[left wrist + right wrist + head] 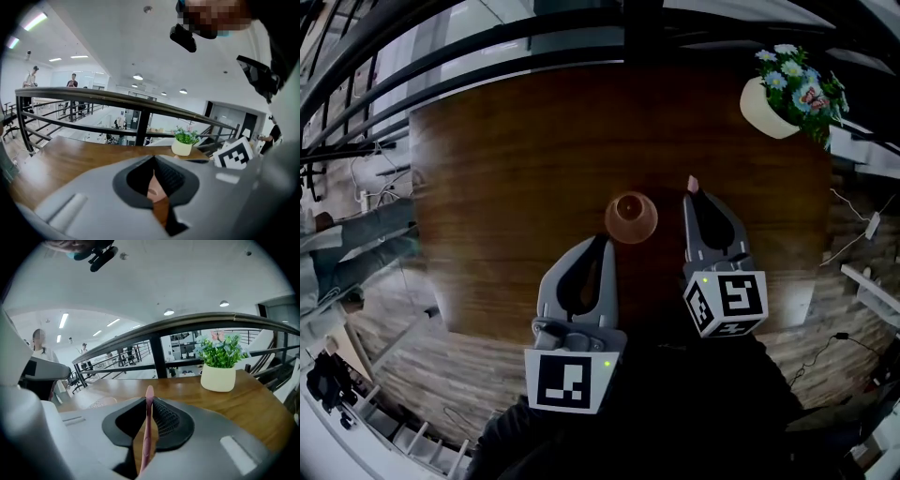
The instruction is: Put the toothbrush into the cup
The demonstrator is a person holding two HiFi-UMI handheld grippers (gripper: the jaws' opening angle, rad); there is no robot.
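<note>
A pinkish see-through cup [630, 217] stands upright in the middle of the brown wooden table [506, 178]. My right gripper [695, 195] hovers just right of the cup, shut on a thin pink toothbrush [692, 183] whose end pokes out past the jaw tips. In the right gripper view the toothbrush [148, 427] runs straight up between the jaws, with the cup [101, 402] low on the left. My left gripper [602, 242] sits just in front of the cup, jaw tips together, nothing in them. Through its jaw gap I see part of the cup [153, 188].
A cream pot of flowers [769, 108] stands at the table's far right corner. A dark metal railing [581, 47] runs along the table's far edge. Wood-pattern floor [412, 347] lies past the table's near and left edges.
</note>
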